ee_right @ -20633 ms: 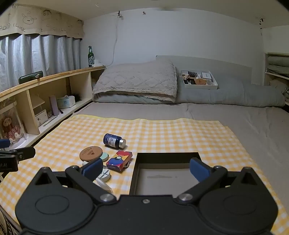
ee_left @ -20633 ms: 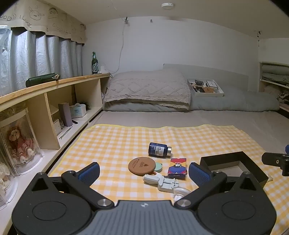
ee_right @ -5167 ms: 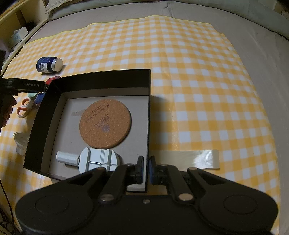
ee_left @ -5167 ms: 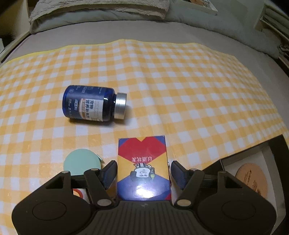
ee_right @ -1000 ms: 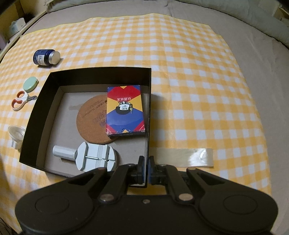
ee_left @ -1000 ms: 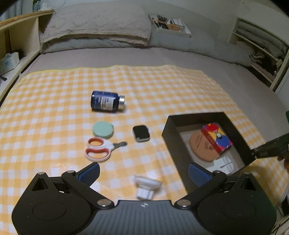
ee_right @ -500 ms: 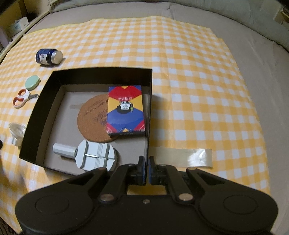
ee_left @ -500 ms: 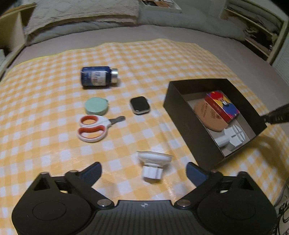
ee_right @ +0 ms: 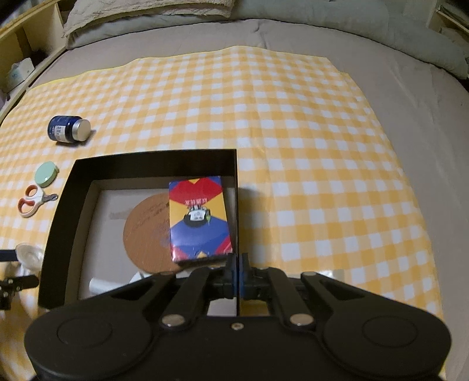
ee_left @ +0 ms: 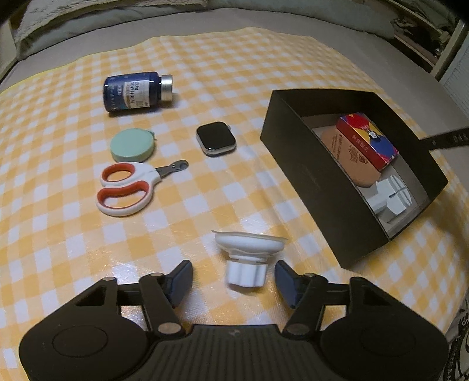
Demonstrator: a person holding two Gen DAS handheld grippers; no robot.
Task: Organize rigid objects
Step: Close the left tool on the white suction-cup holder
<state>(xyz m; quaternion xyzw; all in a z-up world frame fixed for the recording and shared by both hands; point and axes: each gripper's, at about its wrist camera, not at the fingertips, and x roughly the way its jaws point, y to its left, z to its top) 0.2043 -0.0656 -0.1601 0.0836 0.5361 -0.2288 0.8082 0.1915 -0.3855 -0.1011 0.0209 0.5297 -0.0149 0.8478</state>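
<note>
My left gripper (ee_left: 233, 277) is open, its fingers on either side of a white suction-cup mount (ee_left: 247, 252) lying on the yellow checked mat, not touching it. Beyond lie red-and-white scissors (ee_left: 124, 189), a mint round case (ee_left: 132, 145), a smartwatch body (ee_left: 216, 138) and a blue bottle (ee_left: 134, 91) on its side. The black box (ee_left: 304, 173) at right holds a card pack (ee_left: 368, 143), a cork coaster (ee_left: 348, 159) and a white tool (ee_left: 391, 199). My right gripper (ee_right: 238, 277) is shut on the box's right wall (ee_right: 236, 205).
The mat (ee_right: 307, 146) lies on a grey bed, with pillows (ee_right: 152, 14) at the head. A wooden shelf (ee_right: 17, 47) runs along the left. A strip of clear tape (ee_right: 334, 274) lies on the mat beside my right gripper.
My left gripper has dropped toward the mat and moved up to the white suction-cup mount, which now lies between its fingers. My right gripper has stayed clamped on the box wall.
</note>
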